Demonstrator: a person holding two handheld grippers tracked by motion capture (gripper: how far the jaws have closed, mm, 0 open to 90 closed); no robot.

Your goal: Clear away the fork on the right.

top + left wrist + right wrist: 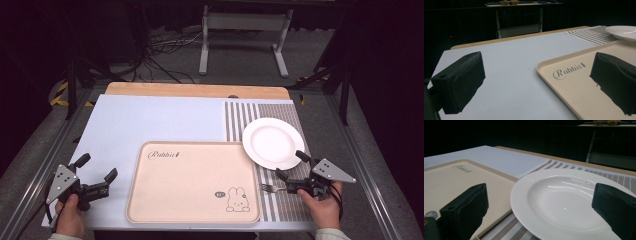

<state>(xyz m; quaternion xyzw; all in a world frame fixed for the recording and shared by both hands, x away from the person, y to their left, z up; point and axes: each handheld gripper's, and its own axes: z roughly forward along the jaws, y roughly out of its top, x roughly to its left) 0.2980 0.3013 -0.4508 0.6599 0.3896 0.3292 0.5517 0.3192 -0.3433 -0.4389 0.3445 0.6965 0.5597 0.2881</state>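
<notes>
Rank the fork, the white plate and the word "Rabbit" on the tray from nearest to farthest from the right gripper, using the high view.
1. Fork: on the striped mat, just left of the right gripper.
2. White plate: just beyond the gripper, overlapping the tray.
3. "Rabbit": far left, at the tray's far left corner.

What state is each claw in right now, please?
Left claw: open, holding nothing.
Right claw: open, holding nothing, beside the white plate.

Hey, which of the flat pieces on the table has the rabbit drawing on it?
The beige tray in the middle: it bears a rabbit and the word Rabbit. The white plate is plain, and the placemat is striped.
</notes>
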